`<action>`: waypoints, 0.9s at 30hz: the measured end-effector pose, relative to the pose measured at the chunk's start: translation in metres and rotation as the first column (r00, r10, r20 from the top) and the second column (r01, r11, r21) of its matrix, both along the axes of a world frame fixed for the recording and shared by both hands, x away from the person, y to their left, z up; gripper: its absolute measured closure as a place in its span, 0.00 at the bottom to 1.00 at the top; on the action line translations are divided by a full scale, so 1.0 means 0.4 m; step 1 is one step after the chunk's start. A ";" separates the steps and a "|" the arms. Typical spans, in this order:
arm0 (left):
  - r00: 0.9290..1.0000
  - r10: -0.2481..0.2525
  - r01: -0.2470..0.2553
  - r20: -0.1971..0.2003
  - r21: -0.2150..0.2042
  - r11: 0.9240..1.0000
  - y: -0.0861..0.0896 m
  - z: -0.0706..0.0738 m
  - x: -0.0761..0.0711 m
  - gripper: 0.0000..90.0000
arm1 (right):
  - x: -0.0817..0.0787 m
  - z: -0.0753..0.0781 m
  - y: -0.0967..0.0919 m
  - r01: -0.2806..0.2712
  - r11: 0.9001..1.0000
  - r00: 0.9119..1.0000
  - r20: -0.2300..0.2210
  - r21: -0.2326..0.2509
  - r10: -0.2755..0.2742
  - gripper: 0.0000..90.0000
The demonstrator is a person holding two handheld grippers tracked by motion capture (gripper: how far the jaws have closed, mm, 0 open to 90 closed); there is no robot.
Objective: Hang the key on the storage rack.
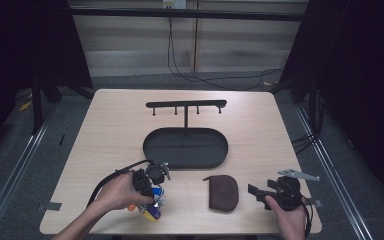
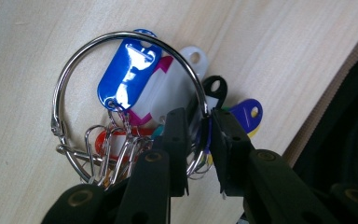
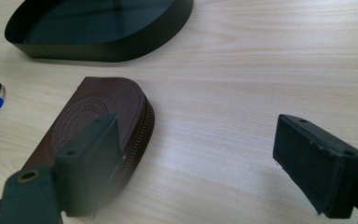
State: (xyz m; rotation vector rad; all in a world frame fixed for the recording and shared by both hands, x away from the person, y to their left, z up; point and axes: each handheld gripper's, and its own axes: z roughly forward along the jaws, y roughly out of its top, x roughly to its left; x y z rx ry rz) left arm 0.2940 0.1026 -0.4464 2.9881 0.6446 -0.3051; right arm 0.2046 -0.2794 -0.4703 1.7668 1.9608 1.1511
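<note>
Key ring [image 2: 121,39], big metal loop w/ plastic key tags – blue tag [image 2: 128,72], white, magenta, black, orange – plus small wire clips, sits at front-left of the wooden table [image 1: 110,125]. Left gripper [image 2: 198,135] nearly closed, jaws pinching the ring's wire on its right side; in high view the left gripper [image 1: 152,192] points down at the tags near table's front edge. Brown zip pouch [image 1: 223,192], round embossed stamp on top, lies flat to the right of it, just beside right gripper [image 1: 260,192]. Right gripper's jaws wide apart, nothing between, one jaw over pouch edge in right gripper view. Behind: black oval tray [image 1: 152,150] w/ T-shaped hook rack [image 1: 186,105] at mid-table.
</note>
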 end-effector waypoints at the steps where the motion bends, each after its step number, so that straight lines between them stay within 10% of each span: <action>1: 1.000 0.000 0.000 0.000 0.000 1.000 0.000 0.000 0.000 0.85 | 0.000 0.000 0.000 0.000 1.000 1.000 0.002 0.001 0.000 0.17; 27: 1.000 -0.014 0.015 0.027 -0.010 1.000 -0.004 0.056 0.014 0.97 | 0.000 -0.001 -0.003 -0.002 1.000 1.000 0.009 0.001 0.002 0.18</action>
